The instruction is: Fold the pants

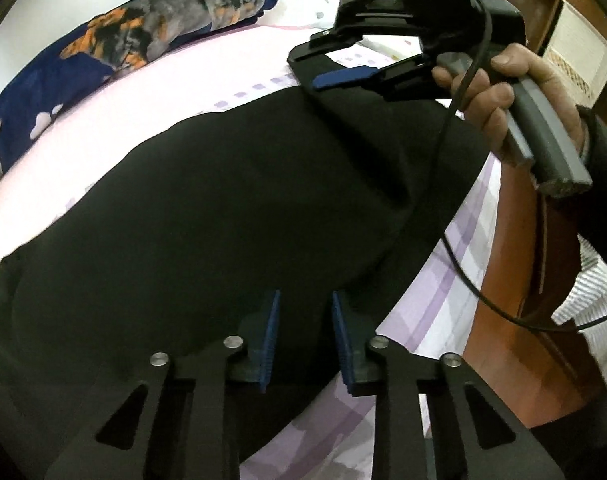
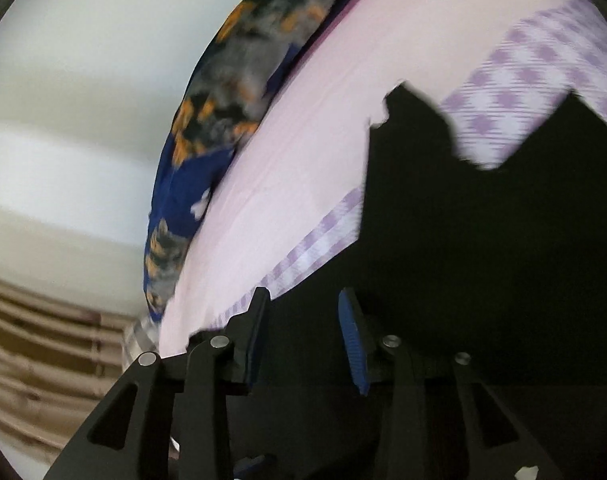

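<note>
Black pants lie spread flat on a pink and purple checked bed sheet. My left gripper points down at their near edge. Its blue pads stand apart with black cloth between them, and no pinched fold shows. My right gripper, held by a hand, is at the pants' far corner, where the cloth rises in a ridge toward it; sheet shows between its jaws. In the blurred right wrist view the right gripper stands open over the pants.
A dark blue blanket with orange and grey print lies along the far side of the bed. A brown wooden bed frame borders the mattress on the right. A black cable hangs from the right gripper across the pants.
</note>
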### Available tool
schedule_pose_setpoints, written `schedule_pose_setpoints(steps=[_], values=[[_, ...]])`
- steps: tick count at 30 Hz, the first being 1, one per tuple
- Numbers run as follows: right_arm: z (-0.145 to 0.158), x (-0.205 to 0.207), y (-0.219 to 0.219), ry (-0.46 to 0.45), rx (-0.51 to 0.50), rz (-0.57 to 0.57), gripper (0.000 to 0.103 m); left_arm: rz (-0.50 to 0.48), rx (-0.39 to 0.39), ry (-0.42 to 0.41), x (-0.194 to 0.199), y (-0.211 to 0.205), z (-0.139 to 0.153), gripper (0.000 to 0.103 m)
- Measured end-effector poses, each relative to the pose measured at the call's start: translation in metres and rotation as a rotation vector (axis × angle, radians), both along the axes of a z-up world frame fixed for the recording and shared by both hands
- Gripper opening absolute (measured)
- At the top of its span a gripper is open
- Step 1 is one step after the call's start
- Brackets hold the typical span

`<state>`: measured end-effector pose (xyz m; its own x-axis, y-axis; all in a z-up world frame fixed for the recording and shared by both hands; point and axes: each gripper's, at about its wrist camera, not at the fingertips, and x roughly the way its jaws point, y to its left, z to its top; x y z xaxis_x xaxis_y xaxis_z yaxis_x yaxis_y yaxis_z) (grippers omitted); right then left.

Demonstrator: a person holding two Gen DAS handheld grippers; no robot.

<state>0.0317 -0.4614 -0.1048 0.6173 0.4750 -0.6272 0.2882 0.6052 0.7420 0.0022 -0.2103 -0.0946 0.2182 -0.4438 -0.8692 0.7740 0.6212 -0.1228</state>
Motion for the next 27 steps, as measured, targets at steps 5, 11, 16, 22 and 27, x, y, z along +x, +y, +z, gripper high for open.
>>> schedule_pose_setpoints(steps=[5, 11, 16, 22, 27], values=[[0.015, -0.019, -0.014, -0.070, -0.034, -0.044, 0.035, 0.018, -0.024, 0.015, 0.000, 0.002, 0.000, 0.022], [0.014, -0.066, -0.077, -0.029, -0.086, -0.237, 0.035, 0.028, -0.045, 0.027, 0.003, 0.004, -0.001, 0.021], [-0.008, -0.080, -0.089, 0.060, -0.039, -0.275, 0.035, 0.038, -0.053, 0.037, 0.005, 0.005, -0.001, 0.021], [-0.018, -0.066, -0.083, 0.055, -0.064, -0.315, 0.034, 0.041, -0.054, 0.043, 0.007, 0.004, -0.002, 0.021], [-0.014, -0.046, -0.078, 0.062, -0.128, -0.277, 0.008, 0.045, -0.054, 0.043, 0.006, 0.004, -0.002, 0.021]])
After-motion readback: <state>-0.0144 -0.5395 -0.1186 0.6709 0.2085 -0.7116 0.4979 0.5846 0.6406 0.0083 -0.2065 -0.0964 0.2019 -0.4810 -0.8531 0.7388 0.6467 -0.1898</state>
